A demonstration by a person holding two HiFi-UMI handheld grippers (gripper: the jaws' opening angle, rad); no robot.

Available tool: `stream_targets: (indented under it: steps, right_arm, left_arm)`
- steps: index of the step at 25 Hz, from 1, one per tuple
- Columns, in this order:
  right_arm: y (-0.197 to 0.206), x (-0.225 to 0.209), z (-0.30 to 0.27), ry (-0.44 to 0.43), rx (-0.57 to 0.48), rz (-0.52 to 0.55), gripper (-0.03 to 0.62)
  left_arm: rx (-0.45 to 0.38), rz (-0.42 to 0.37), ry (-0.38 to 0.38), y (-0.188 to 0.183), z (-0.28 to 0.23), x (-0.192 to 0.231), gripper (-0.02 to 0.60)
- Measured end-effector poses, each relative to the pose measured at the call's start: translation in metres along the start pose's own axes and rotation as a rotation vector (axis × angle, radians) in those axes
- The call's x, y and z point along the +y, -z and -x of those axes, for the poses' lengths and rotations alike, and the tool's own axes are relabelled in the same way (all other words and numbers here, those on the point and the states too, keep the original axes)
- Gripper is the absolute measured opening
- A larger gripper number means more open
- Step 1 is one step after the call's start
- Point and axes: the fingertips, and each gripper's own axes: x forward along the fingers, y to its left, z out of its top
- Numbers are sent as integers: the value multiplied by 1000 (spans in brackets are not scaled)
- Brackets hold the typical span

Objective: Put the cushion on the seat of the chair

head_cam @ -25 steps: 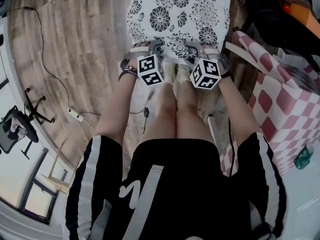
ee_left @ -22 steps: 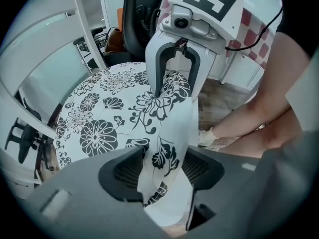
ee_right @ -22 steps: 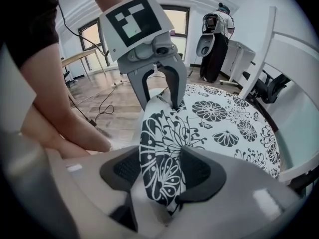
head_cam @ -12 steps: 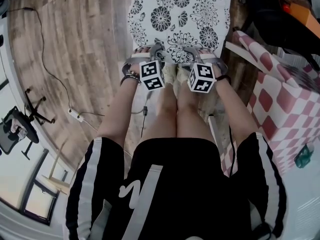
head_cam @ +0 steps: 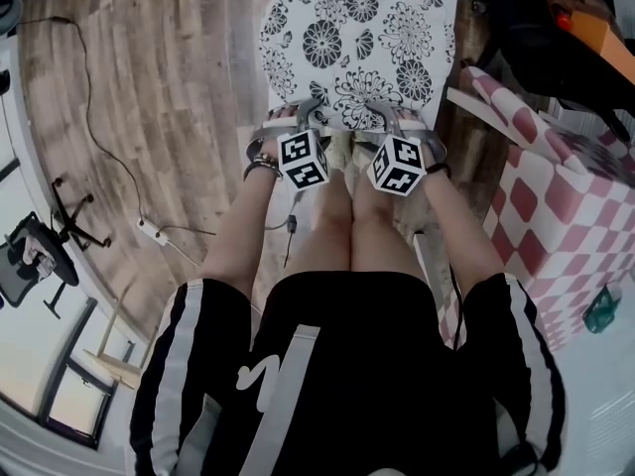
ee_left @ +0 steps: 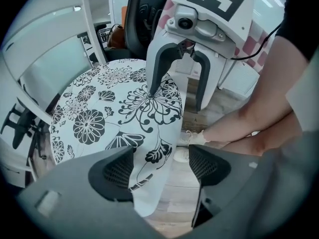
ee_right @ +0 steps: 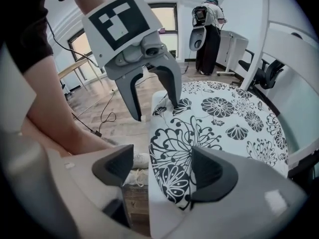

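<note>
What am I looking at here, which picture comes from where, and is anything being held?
No robot arm: a person holds a two-jaw gripper in each hand. The head view looks down on the left gripper and right gripper, each with a marker cube. The two gripper views look along each one's own jaws. The flowered cushion lies on the white chair. Both pairs of jaws have just been opening and stand apart; the cushion's near edge lies between them, so nothing is held.

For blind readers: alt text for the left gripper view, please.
The left gripper and, opposite it, the right gripper have just been opening their jaws, now apart around the near edge of a floral cushion lying on a white chair.
</note>
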Motion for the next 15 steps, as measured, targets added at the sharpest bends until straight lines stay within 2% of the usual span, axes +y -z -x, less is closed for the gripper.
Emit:
stream_targets:
  steps: [3, 7, 15]
  right_arm:
    - [-7, -1, 9, 25, -24, -12, 344]
    - [-23, -12, 33, 90, -85, -53, 344]
    - [-60, -43, 98, 223, -241, -170, 344]
  left_arm:
    - [-12, 27, -23, 0, 10, -2, 351]
    - [-56, 61, -132, -4, 34, 6, 351]
    - [-157, 227, -205, -28, 81, 17, 351]
